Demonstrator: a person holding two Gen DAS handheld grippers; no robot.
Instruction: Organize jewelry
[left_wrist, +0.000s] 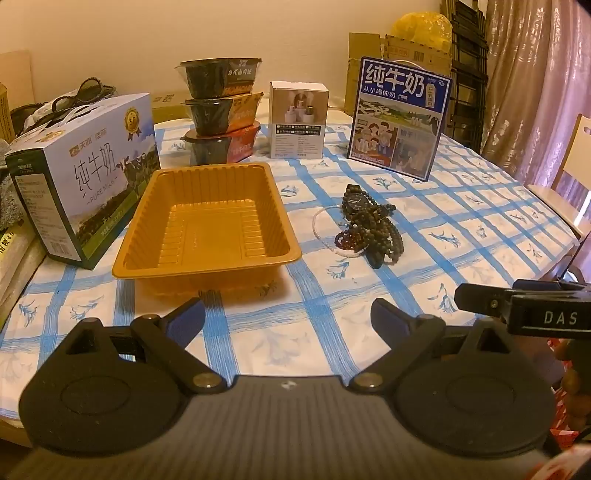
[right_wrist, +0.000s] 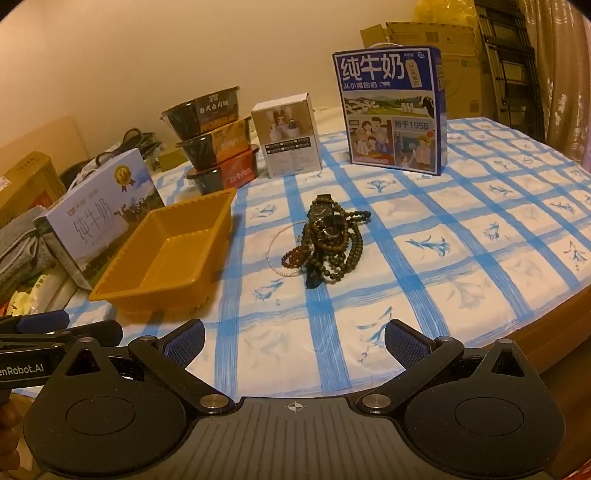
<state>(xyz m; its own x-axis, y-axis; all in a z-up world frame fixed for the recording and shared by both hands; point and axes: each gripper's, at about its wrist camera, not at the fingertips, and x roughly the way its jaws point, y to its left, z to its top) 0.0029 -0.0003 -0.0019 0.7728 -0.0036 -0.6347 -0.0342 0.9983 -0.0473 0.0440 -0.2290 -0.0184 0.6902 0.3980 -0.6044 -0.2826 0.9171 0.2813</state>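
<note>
Grippers level above the near tabletop edge, both with jaws spread wide and holding nothing.

Left gripper faces the orange tray; right gripper faces the jewelry pile, a watch and bead bracelets heaped just right of the tray on the checked tabletop.

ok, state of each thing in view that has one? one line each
left gripper: open, holding nothing
right gripper: open, holding nothing
orange tray: upright, nothing in it
jewelry pile: tangled heap on the tablecloth, outside the tray
white bead bracelet: flat on the cloth, touching the pile
blue milk carton: upright
meal bowls: stacked three high, lidded
</note>
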